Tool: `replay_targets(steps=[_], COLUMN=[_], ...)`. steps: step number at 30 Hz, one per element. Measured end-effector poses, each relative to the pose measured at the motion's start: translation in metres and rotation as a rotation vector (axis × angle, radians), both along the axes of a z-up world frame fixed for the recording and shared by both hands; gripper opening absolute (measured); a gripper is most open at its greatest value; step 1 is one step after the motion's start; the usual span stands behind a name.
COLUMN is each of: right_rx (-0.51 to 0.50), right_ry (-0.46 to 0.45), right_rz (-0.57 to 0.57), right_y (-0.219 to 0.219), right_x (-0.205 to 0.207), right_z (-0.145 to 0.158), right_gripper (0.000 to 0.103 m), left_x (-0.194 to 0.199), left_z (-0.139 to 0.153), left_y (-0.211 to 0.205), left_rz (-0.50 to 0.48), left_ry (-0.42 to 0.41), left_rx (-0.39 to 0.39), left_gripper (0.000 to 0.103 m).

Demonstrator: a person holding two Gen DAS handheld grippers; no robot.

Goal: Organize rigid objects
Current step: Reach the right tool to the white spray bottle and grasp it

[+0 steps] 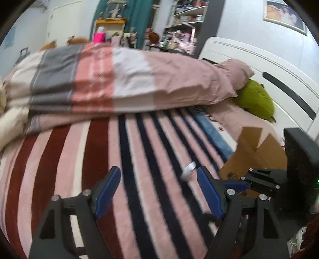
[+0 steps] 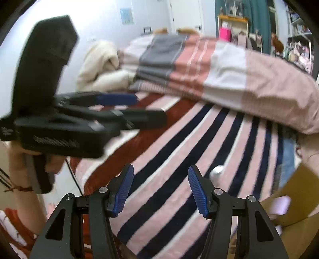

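Beyond both empty, spread tongs, left (image 1: 158, 178) and right (image 2: 160, 177), a white object (image 1: 188, 170) lies on the striped blanket (image 1: 99, 159).

Two handheld grippers work over one bed: the left gripper (image 1: 158, 184) and the right gripper (image 2: 160, 187), each with two blue-padded fingers. One small silvery-white object (image 1: 188, 171) lies low and right of centre on one striped blanket (image 1: 99, 159). One folded duvet (image 1: 119, 79) crosses the middle of the frame. One open cardboard box (image 1: 257, 155) sits at lower right, one green cushion (image 1: 255, 99) at right, one pink container (image 1: 99, 36) at upper left. One framed picture (image 1: 285, 16) hangs upper right.
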State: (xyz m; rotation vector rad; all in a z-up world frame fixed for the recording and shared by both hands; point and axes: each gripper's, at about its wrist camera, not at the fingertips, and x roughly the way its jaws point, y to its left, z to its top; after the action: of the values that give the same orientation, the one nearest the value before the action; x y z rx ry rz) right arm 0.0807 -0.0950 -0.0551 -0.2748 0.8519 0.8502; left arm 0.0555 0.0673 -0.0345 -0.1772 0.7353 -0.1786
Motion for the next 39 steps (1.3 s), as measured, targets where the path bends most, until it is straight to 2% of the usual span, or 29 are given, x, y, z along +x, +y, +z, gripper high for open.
replay_targets(steps=[3, 5, 10, 11, 12, 14, 20, 26, 32, 36, 39], right_rx=[-0.054, -0.112, -0.144, -0.135, -0.133, -0.144, -0.135, -0.261, -0.212, -0.146, -0.125], right_ry=[0.008, 0.013, 0.016, 0.009, -0.022, -0.046, -0.035, 0.144, 0.066, 0.083, 0.055], right_rz=[-0.090, -0.201, -0.372, -0.383, -0.382, -0.361, -0.307, -0.161, -0.084, -0.091, -0.087], right_y=[0.000, -0.006, -0.019, -0.020, -0.019, -0.014, -0.014, 0.007, 0.031, 0.027, 0.027], right_x=[0.009, 0.027, 0.071, 0.076, 0.082, 0.087, 0.072, 0.047, 0.049, 0.059, 0.059], right_z=[-0.036, -0.066, -0.104, -0.107, -0.112, -0.116, -0.100, -0.098, -0.118, -0.128, -0.125], right_gripper=[0.053, 0.053, 0.053, 0.049, 0.037, 0.020, 0.020, 0.020, 0.020, 0.020, 0.020], left_x=[-0.003, -0.004, -0.005, -0.004, -0.004, -0.002, -0.005, -0.009, -0.016, -0.016, -0.015], left_z=[-0.026, -0.040, -0.055, -0.056, -0.057, -0.057, -0.056, -0.052, -0.052, -0.055, -0.054], left_y=[0.012, 0.015, 0.016, 0.016, 0.018, 0.020, 0.020, 0.021, 0.023, 0.023, 0.019], left_rz=[0.015, 0.022, 0.016, 0.018, 0.020, 0.023, 0.026, 0.027, 0.042, 0.046, 0.033], left_ry=[0.032, 0.051, 0.072, 0.074, 0.075, 0.075, 0.070, 0.066, 0.077, 0.090, 0.094], left_rx=[-0.028, -0.037, -0.061, -0.060, -0.061, -0.065, -0.071, -0.071, -0.054, -0.056, -0.063], left_gripper=[0.076, 0.076, 0.076, 0.076, 0.076, 0.076, 0.076, 0.076, 0.076, 0.076, 0.076])
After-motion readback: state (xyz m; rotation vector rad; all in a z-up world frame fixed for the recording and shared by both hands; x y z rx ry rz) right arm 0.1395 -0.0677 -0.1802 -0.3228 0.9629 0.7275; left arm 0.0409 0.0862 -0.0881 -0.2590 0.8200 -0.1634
